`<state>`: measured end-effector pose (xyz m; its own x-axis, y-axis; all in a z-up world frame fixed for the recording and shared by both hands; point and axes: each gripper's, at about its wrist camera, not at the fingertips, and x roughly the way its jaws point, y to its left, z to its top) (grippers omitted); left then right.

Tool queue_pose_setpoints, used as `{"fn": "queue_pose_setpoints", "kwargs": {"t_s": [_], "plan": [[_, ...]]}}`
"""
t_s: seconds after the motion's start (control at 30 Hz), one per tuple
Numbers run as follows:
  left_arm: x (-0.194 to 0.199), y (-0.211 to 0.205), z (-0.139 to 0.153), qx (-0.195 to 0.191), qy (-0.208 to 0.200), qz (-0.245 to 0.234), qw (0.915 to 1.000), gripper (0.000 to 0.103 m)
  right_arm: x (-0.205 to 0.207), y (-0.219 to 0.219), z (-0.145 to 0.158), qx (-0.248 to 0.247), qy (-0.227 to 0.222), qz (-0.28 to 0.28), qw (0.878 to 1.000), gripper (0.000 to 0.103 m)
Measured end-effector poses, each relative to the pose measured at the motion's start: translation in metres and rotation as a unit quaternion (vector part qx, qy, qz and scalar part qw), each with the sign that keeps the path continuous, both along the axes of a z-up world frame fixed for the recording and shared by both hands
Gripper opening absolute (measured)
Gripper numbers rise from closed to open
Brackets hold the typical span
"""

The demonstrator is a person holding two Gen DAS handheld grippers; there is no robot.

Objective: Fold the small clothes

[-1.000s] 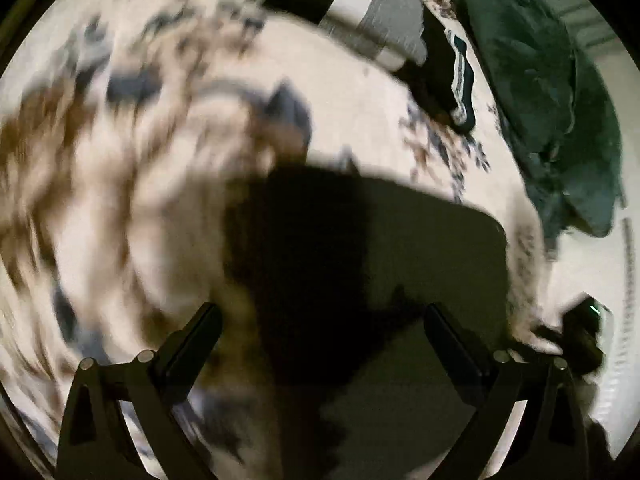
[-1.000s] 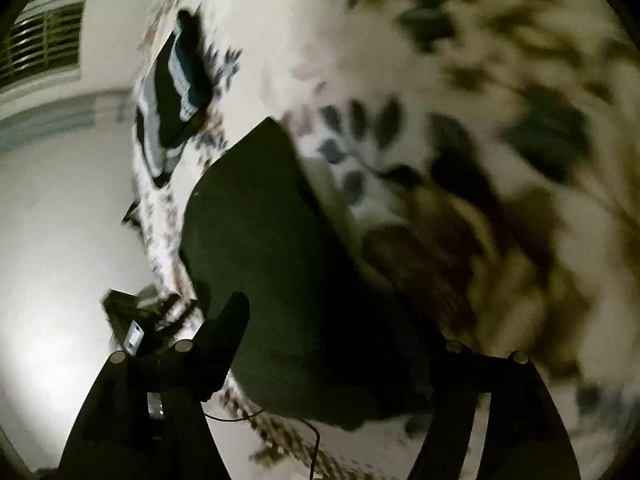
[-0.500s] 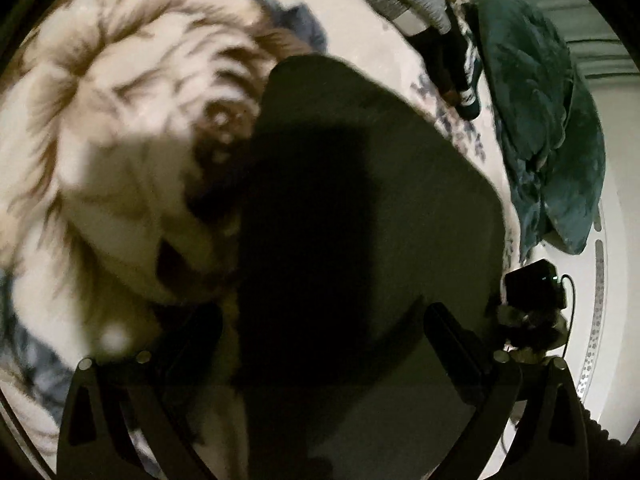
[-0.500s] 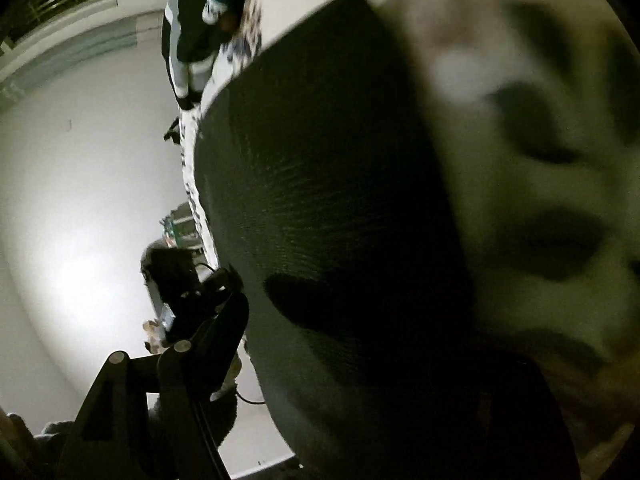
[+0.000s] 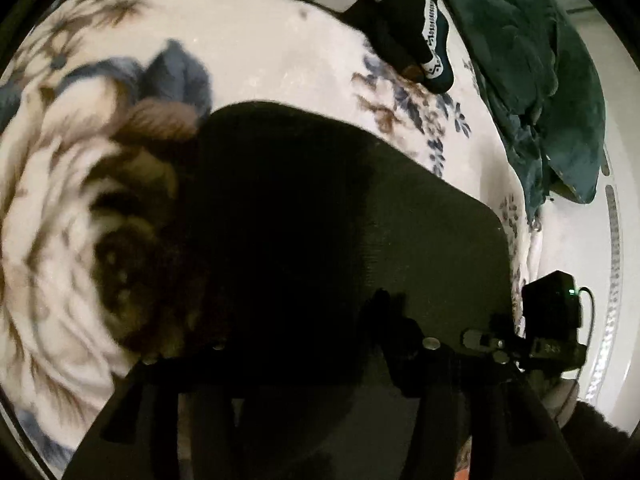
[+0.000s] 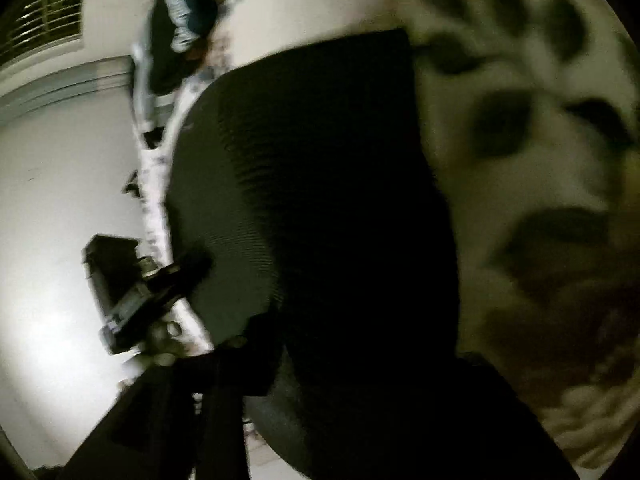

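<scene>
Two grippers down low over one dark garment (image 5: 400, 220), spread flat and smooth on the floral blanket (image 5: 280, 40), with its rounded corners out near the blanket's edge. From the left wrist: left gripper (image 5: 300, 328) at the garment's near hem, deep in its own shadow, jaws just closed in from wide to about half, cloth lying under and between the fingers. Too dark to say whether the pads are pinching fabric or only hanging over it, so cannot tell if gripping. Off to the right in that same view, right gripper (image 5: 552, 312) at the garment's far corner, a small green light on its body. From the right wrist: right gripper again, also just narrowed to a partial gap, black fabric filling the space between its fingers, contact lost in blur and shadow, so cannot tell there either. Left gripper showing here at the cloth's left edge, right where blanket meets pale floor (image 6: 60, 200). Further back on the blanket, well apart from the garment: a folded dark piece (image 5: 432, 40) with a white lettered band, and beside it a crumpled teal throw (image 5: 540, 80). Window blinds (image 6: 40, 28) up in the corner.
</scene>
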<state>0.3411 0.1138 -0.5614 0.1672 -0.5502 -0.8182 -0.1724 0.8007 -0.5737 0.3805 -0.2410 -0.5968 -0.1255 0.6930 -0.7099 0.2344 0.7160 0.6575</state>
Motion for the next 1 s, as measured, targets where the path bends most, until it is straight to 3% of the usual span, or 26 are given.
{"fn": "queue_pose_setpoints", "kwargs": {"t_s": [0.03, 0.1, 0.13, 0.2, 0.23, 0.27, 0.3, 0.4, 0.47, 0.53, 0.6, 0.7, 0.9, 0.97, 1.0], "plan": [[-0.004, 0.002, 0.003, 0.003, 0.005, 0.002, 1.0, 0.049, -0.001, -0.007, 0.001, 0.004, 0.014, -0.01, 1.0, 0.042], [-0.015, 0.007, 0.01, 0.02, 0.011, 0.006, 0.9997, 0.051, 0.004, -0.02, 0.014, -0.001, 0.0, -0.028, 1.0, 0.046], [-0.022, 0.009, 0.013, 0.031, 0.012, 0.012, 0.9994, 0.059, 0.006, -0.029, 0.026, -0.019, -0.022, -0.036, 0.999, 0.055], [-0.035, 0.014, 0.018, 0.062, 0.021, 0.022, 0.9976, 0.078, 0.012, -0.045, 0.042, -0.04, -0.052, -0.053, 0.996, 0.058], [-0.045, 0.016, 0.02, 0.08, 0.022, 0.027, 0.9962, 0.079, 0.017, -0.052, 0.046, -0.043, -0.058, -0.062, 0.995, 0.063], [-0.052, 0.017, 0.019, 0.089, 0.024, 0.029, 0.9954, 0.08, 0.021, -0.057, 0.048, -0.039, -0.061, -0.071, 0.995, 0.067], [-0.058, 0.017, 0.015, 0.093, 0.029, 0.031, 0.9948, 0.087, 0.028, -0.061, 0.045, -0.036, -0.059, -0.084, 0.994, 0.071], [-0.069, 0.02, -0.006, 0.083, 0.045, 0.046, 0.9945, 0.098, 0.055, -0.065, 0.024, -0.022, -0.036, -0.108, 0.993, 0.071], [-0.067, 0.017, -0.013, 0.084, 0.039, 0.046, 0.9946, 0.103, 0.061, -0.064, 0.01, -0.005, -0.029, -0.122, 0.992, 0.067], [-0.063, 0.012, -0.017, 0.091, 0.041, 0.043, 0.994, 0.103, 0.076, -0.053, 0.015, -0.006, -0.051, -0.126, 0.991, 0.012], [-0.06, 0.01, -0.019, 0.095, 0.039, 0.046, 0.9936, 0.103, 0.08, -0.047, 0.03, -0.037, -0.086, -0.132, 0.987, 0.012], [-0.061, 0.013, -0.02, 0.087, 0.031, 0.061, 0.9938, 0.103, 0.087, -0.042, 0.039, -0.063, -0.103, -0.144, 0.982, 0.011], [-0.063, 0.011, -0.018, 0.095, 0.026, 0.07, 0.9926, 0.103, 0.09, -0.04, 0.041, -0.113, -0.111, -0.089, 0.983, 0.012], [-0.063, 0.007, -0.019, 0.096, 0.026, 0.075, 0.9922, 0.103, 0.09, -0.044, 0.041, -0.103, -0.081, -0.076, 0.988, 0.019], [-0.06, 0.009, -0.016, 0.097, 0.025, 0.077, 0.992, 0.103, 0.086, -0.05, 0.043, -0.096, -0.065, -0.075, 0.99, 0.034]]}}
